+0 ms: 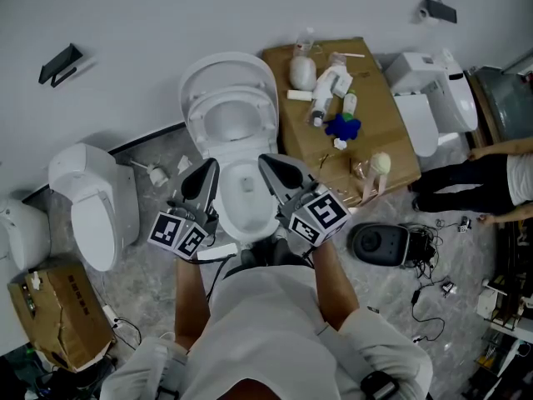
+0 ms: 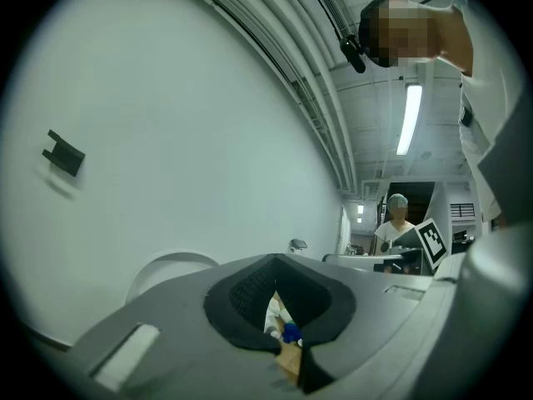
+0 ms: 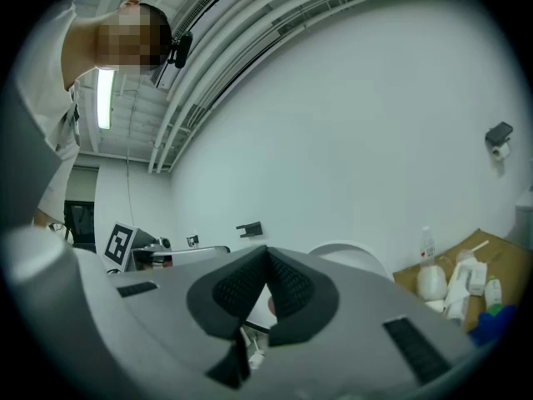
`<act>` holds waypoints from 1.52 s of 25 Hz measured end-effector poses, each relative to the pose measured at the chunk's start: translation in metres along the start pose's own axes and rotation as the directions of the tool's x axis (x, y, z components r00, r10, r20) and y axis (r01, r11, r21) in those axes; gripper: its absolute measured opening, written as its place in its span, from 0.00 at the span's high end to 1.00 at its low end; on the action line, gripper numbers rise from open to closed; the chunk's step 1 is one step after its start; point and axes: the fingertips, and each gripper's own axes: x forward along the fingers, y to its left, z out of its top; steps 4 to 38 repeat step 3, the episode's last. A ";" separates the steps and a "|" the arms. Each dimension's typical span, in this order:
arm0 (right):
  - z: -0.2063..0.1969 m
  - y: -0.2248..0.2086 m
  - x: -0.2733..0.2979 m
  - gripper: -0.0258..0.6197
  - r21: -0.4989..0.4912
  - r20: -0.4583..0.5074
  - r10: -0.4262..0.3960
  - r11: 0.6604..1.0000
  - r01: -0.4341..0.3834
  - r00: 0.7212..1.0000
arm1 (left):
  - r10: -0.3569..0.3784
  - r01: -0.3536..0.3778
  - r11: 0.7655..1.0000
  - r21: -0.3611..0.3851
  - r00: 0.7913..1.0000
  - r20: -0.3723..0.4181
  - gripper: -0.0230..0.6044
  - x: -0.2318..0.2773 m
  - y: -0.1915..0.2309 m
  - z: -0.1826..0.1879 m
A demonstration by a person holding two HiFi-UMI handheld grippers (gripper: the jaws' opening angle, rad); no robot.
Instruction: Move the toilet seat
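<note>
1. Holds the left gripper clenched shut on nothing, above the toilet bowl's left rim.
2. Holds the right gripper clamped empty too, above the bowl's right side.
3. Leaves the toilet seat raised against the lid near the wall, beyond both grippers, apart from them.
4. Shows a cardboard box beside the toilet, with bottles on top.
5. Shows 1 more toilet at far left.

you stand by a plain white wall on a grey speckled floor. a flat brown cardboard sheet lies to your right. a torn cardboard box sits at your left. a long light glows overhead.
</note>
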 end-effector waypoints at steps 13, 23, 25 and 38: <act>0.000 0.001 -0.001 0.95 -0.007 -0.005 0.002 1.000 -0.002 1.000 | -0.001 0.001 1.000 0.001 1.000 0.002 0.96 0.000 -0.002 0.001; 0.000 0.001 -0.001 0.95 -0.007 -0.005 0.002 1.000 -0.002 1.000 | -0.001 0.001 1.000 0.001 1.000 0.002 0.96 0.000 -0.002 0.001; 0.000 0.001 -0.001 0.95 -0.007 -0.005 0.002 1.000 -0.002 1.000 | -0.001 0.001 1.000 0.001 1.000 0.002 0.96 0.000 -0.002 0.001; 0.000 0.001 -0.001 0.95 -0.007 -0.005 0.002 1.000 -0.002 1.000 | -0.001 0.001 1.000 0.001 1.000 0.002 0.96 0.000 -0.002 0.001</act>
